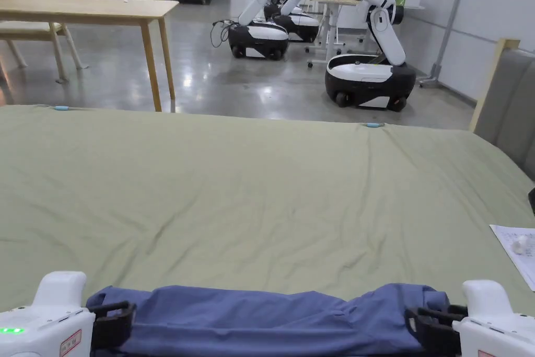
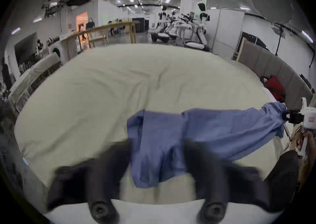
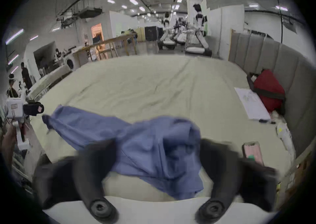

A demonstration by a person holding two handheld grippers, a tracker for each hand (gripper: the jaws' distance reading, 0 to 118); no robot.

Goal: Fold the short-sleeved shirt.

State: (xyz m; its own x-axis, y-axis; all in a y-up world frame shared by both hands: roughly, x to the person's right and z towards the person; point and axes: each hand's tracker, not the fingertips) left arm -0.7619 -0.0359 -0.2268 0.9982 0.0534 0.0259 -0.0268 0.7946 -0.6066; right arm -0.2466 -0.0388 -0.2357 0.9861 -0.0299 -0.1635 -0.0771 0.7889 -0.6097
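A blue short-sleeved shirt (image 1: pixel 261 316) lies as a long folded band along the near edge of a green bed sheet (image 1: pixel 261 191). My left gripper (image 1: pixel 112 317) is at its left end and my right gripper (image 1: pixel 424 322) at its right end. In the left gripper view the jaws of the left gripper (image 2: pixel 158 156) stand wide apart with shirt cloth (image 2: pixel 222 130) between them. The right gripper (image 3: pixel 157 156) also has its jaws spread, with bunched shirt cloth (image 3: pixel 95 130) between them. Both pairs of jaws look blurred.
A white paper (image 1: pixel 517 253) lies at the bed's right edge, near a red bag (image 3: pixel 266 91) and a pink flat object (image 3: pixel 252 152). A grey padded headboard (image 1: pixel 509 107) bounds the right side. Wheeled robots (image 1: pixel 368 76) and a wooden table (image 1: pixel 89 8) stand beyond.
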